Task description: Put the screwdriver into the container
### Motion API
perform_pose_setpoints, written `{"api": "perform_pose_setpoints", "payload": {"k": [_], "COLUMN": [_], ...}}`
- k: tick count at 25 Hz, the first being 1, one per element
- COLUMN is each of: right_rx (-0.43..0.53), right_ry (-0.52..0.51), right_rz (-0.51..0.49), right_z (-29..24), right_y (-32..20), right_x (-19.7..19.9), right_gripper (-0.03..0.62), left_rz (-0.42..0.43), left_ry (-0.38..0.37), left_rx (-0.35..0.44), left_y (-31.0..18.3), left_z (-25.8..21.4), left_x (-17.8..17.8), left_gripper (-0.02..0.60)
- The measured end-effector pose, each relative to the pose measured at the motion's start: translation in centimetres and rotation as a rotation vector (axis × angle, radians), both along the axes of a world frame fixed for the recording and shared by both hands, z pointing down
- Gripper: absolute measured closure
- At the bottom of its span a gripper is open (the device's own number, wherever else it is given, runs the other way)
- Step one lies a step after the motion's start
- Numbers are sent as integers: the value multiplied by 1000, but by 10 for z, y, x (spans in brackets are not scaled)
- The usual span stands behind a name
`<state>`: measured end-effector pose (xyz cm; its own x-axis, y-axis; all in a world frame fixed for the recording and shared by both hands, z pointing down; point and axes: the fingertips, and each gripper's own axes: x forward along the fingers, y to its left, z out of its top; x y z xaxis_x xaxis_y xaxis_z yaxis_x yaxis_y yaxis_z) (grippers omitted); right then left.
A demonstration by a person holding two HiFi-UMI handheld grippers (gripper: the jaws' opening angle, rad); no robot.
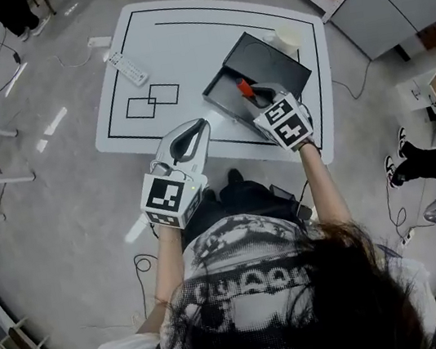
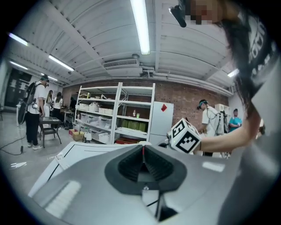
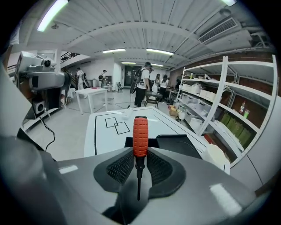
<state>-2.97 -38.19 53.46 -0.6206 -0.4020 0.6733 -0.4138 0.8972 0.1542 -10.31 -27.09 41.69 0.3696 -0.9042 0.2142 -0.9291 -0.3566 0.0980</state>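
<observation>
The screwdriver (image 3: 140, 137) has a ribbed orange-red handle and a thin dark shaft. My right gripper (image 3: 140, 156) is shut on it, with the handle sticking out past the jaws. In the head view the right gripper (image 1: 257, 98) holds the screwdriver (image 1: 244, 88) over the black container (image 1: 232, 84), a shallow open box with its lid (image 1: 269, 60) hinged back on the white table. My left gripper (image 1: 200, 127) hangs at the table's near edge, left of the container, and its jaws in the left gripper view (image 2: 142, 151) are pressed together with nothing between them.
The white table (image 1: 181, 51) carries black outline markings, a remote-like strip (image 1: 126, 68) at its left and a white cup (image 1: 287, 35) behind the container. Shelving racks and several people stand around the room. Cables run over the floor.
</observation>
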Motion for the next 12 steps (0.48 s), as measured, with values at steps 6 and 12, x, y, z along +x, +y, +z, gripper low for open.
{"api": "perform_pose_setpoints", "payload": {"k": [6, 12], "right_rx": [-49, -94], "right_ry": [90, 175], "right_rz": [-57, -76], "right_z": [50, 96], "right_y": [-15, -22], "right_x": [-23, -32], "right_gripper": [503, 503], "left_rz": [-80, -130], "left_ry": [-13, -12], "left_rx": [-8, -21], "left_y": [-2, 0], "left_z": [1, 5], "left_x": [-15, -26], "left_gripper": [581, 581]}}
